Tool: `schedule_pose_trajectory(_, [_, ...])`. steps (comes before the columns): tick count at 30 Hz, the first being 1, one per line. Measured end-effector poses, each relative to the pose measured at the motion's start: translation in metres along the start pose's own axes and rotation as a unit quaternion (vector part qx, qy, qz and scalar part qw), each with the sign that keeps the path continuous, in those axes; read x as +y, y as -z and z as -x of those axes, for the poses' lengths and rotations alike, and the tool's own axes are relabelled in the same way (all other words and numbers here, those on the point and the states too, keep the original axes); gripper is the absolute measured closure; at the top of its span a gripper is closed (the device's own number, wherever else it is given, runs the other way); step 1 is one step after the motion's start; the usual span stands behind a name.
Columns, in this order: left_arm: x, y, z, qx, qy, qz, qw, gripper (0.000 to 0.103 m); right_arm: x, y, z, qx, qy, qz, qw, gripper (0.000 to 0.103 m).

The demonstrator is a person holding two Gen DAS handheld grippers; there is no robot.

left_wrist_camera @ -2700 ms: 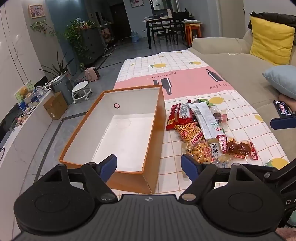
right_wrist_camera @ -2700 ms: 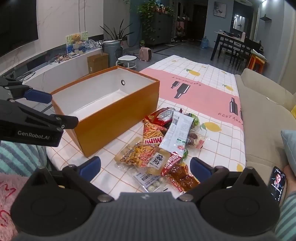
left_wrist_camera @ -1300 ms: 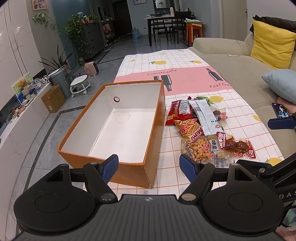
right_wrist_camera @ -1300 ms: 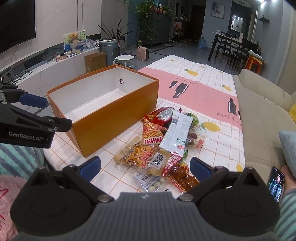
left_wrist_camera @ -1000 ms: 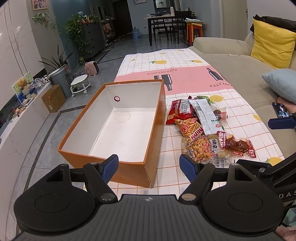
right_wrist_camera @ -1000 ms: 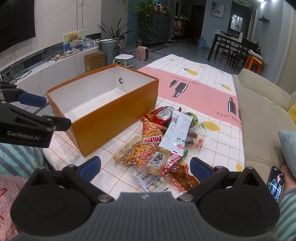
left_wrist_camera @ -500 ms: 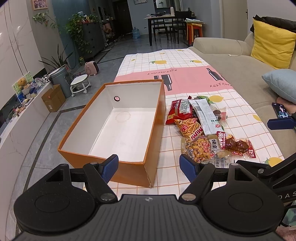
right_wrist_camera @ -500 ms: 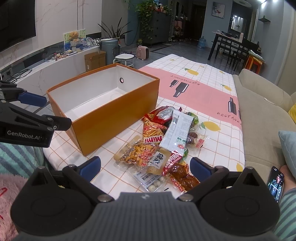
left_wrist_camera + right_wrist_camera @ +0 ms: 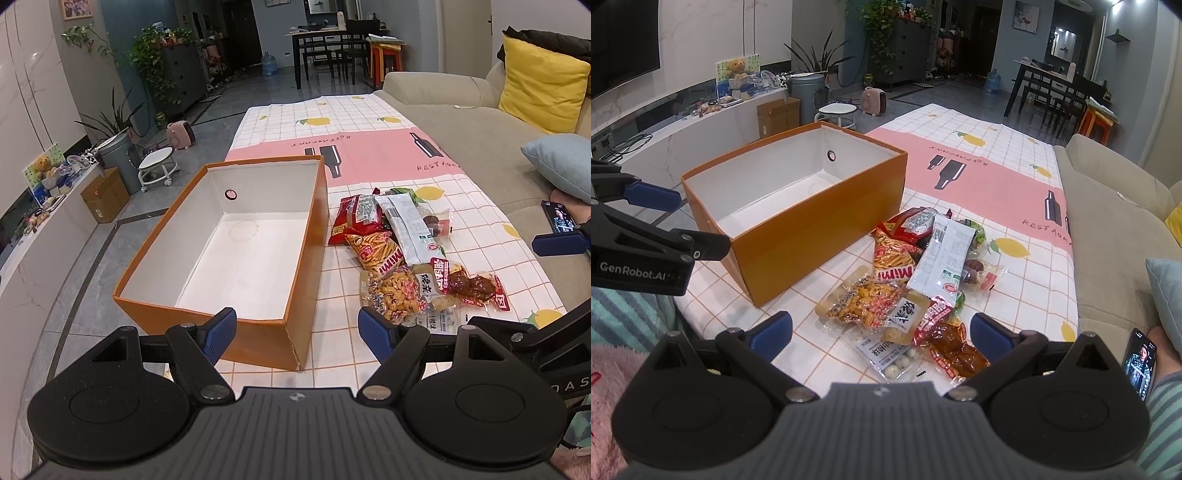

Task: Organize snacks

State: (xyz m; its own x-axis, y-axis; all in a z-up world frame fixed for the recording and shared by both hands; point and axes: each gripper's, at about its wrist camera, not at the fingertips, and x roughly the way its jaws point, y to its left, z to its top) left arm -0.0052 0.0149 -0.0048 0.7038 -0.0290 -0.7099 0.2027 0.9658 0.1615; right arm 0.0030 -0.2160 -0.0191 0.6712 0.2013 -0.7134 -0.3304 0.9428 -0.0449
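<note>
An empty orange box (image 9: pixel 312 229) (image 9: pixel 827 225) with a white inside stands on the checked tablecloth. To its right lies a heap of snack packets (image 9: pixel 410 258) (image 9: pixel 916 284): a red bag, a yellow "Mimi" stick bag (image 9: pixel 895 264), a long white packet (image 9: pixel 943 258), a peanut pack (image 9: pixel 866 302) and a brown meat pack (image 9: pixel 955 352). My left gripper (image 9: pixel 297 326) hovers open over the box's near right corner, holding nothing. My right gripper (image 9: pixel 881 334) is open above the near end of the heap, holding nothing.
A beige sofa (image 9: pixel 461 125) with a yellow cushion and a blue pillow runs along the right. A phone (image 9: pixel 1139 363) lies at the sofa's near end. The tablecloth (image 9: pixel 369 147) stretches on beyond the box. A low TV console (image 9: pixel 683 125) stands to the left.
Over the earlier frames both views have shifted only slightly; box and snacks lie where they were, and both grippers have stayed open.
</note>
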Motion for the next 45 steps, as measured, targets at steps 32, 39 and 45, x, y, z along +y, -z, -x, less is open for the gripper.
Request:
schedule_pose_trajectory(32, [-0.047,-0.025,-0.043,0.032,0.154,-0.061,0.9856,0.030,-0.056,0.015,-0.054,0.071,0.016,-0.060,0.996,0.018])
schedule_pose_trajectory(39, [-0.076,-0.019,-0.085,0.049,0.179,-0.158,0.9699,0.024,-0.081,0.023,-0.085,0.107,0.019,-0.045,0.993,0.023])
schedule_pose_trajectory(45, [-0.098,-0.002,-0.111,0.033,0.160,-0.260,0.9516,0.021,-0.087,0.027,-0.110,0.130,-0.004,-0.025,0.991,0.027])
